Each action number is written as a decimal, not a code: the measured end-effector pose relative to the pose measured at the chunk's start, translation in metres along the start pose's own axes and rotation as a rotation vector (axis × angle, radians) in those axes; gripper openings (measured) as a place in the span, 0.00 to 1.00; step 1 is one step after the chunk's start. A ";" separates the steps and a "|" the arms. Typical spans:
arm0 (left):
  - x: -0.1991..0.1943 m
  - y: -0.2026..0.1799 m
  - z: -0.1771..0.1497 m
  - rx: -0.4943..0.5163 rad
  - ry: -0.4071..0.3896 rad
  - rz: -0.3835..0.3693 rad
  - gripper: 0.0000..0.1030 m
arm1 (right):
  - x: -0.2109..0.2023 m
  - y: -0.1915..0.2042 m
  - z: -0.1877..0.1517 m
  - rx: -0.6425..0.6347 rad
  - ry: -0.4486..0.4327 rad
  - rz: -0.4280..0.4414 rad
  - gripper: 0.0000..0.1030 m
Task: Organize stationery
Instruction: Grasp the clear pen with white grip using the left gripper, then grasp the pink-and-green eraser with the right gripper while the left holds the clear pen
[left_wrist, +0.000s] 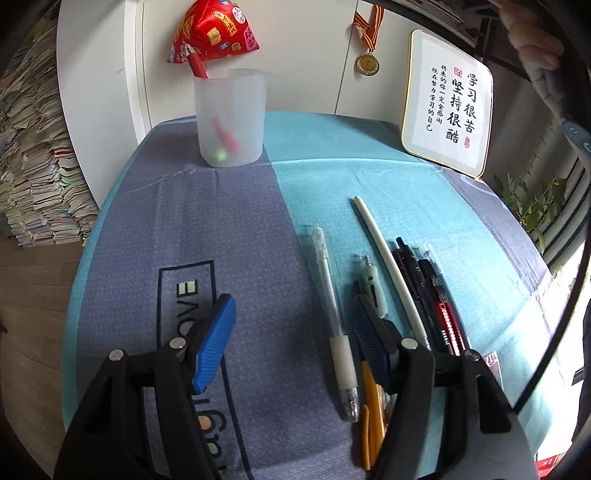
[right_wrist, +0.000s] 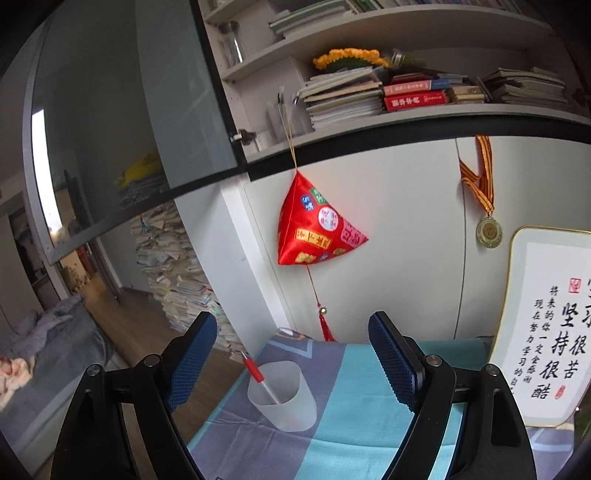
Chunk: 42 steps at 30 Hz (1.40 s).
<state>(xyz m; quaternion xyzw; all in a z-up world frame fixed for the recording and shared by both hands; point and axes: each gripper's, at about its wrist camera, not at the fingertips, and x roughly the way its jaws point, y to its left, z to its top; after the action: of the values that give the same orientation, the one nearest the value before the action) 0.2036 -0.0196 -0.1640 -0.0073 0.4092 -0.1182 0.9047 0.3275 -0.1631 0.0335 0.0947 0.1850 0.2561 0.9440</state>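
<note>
Red pen (right_wrist: 255, 371) sits tilted in the frosted cup (right_wrist: 282, 402) at the back of the mat (left_wrist: 240, 221). Loose pens (left_wrist: 388, 295) lie in a row up front. Right gripper (right_wrist: 293, 363) gapes wide, empty, above the cup. Left gripper (left_wrist: 295, 332), half open and holding nothing, hovers over the clear pen (left_wrist: 332, 314).

I see the surface (left_wrist: 229, 221) under a grey-and-teal cloth. On it, far left, a frosted cup (left_wrist: 229, 118) stands upright; near right, pens lie in a row: a clear pen (left_wrist: 334, 314), a white stick (left_wrist: 388, 266), black pens (left_wrist: 413, 280). A framed calligraphy board (left_wrist: 448, 103) stands far right.
</note>
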 end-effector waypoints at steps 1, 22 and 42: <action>0.000 -0.001 0.000 -0.001 0.002 -0.003 0.61 | -0.011 -0.001 0.000 -0.003 -0.010 0.002 0.86; 0.007 -0.031 0.000 0.120 0.025 0.057 0.12 | -0.105 -0.036 -0.147 0.145 0.219 -0.245 0.89; 0.002 -0.022 -0.003 0.065 0.034 -0.045 0.08 | -0.104 0.004 -0.254 0.065 0.573 -0.276 0.41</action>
<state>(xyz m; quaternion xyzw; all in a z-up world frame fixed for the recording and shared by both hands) 0.1982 -0.0408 -0.1656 0.0150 0.4200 -0.1521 0.8946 0.1413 -0.1926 -0.1665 0.0231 0.4626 0.1358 0.8758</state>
